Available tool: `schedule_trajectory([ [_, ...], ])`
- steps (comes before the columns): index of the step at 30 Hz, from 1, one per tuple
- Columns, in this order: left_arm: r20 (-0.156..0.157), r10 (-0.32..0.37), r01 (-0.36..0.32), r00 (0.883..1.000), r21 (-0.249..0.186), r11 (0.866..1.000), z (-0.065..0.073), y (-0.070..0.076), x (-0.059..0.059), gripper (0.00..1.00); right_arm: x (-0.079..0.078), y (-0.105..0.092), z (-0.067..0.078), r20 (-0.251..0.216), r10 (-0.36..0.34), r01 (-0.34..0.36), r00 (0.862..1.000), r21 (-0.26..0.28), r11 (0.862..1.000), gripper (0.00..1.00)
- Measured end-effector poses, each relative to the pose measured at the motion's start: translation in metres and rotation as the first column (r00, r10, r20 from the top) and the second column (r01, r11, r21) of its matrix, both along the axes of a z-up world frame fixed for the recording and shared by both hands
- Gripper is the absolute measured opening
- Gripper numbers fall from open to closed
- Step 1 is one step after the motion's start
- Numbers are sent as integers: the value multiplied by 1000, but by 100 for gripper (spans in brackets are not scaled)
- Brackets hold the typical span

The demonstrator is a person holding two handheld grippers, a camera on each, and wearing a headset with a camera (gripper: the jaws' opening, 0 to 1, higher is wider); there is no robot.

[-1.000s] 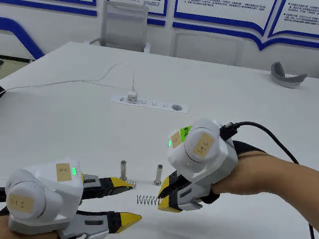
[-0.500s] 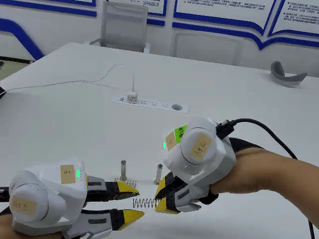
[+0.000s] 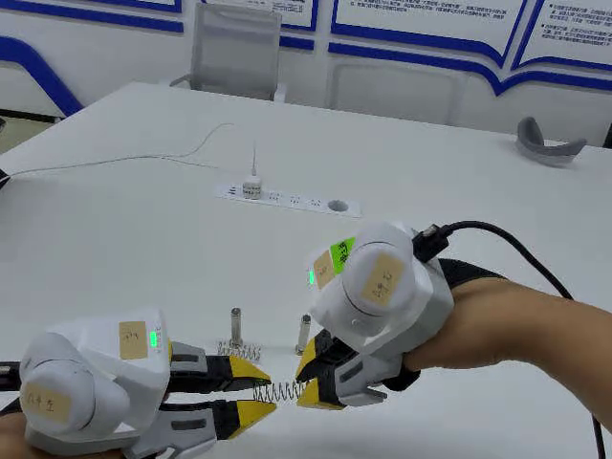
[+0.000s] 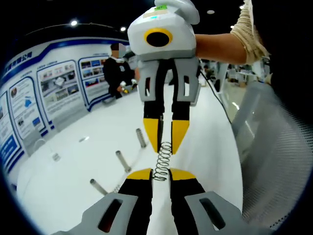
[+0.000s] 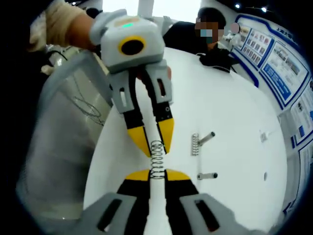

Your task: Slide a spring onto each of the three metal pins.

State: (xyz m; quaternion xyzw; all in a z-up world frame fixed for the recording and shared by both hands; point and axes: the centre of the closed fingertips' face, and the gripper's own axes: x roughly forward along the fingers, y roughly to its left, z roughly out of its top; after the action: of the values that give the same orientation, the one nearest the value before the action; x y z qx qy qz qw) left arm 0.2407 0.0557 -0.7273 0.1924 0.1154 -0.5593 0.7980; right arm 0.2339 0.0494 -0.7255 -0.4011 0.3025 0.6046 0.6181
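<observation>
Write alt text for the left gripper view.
A small spring spans the gap between the left gripper's yellow tips at the bottom and the right gripper's tips pointing down from above. Three metal pins stand on the white table to the left.

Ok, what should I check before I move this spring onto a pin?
1. Jaws of the right gripper closed on the spring: ok.
2. Hold of the left gripper on its other end: cannot tell.
3. The spring straight between them: ok.
4. The nearest pin bare and upright: ok.
5. The other spring on a pin: not ok, it lies on the table by the second pin.
</observation>
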Motion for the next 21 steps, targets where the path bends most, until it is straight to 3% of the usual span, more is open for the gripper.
schedule_trajectory([
  [12,-4,-9,9,1000,9,1000,-2,0,-2,12,-5,14,19,10,12,-13,1000,50,999,12],
  [21,-6,-9,9,1000,8,1000,-2,-1,-3,11,-7,22,26,14,17,-18,1000,79,997,12],
])
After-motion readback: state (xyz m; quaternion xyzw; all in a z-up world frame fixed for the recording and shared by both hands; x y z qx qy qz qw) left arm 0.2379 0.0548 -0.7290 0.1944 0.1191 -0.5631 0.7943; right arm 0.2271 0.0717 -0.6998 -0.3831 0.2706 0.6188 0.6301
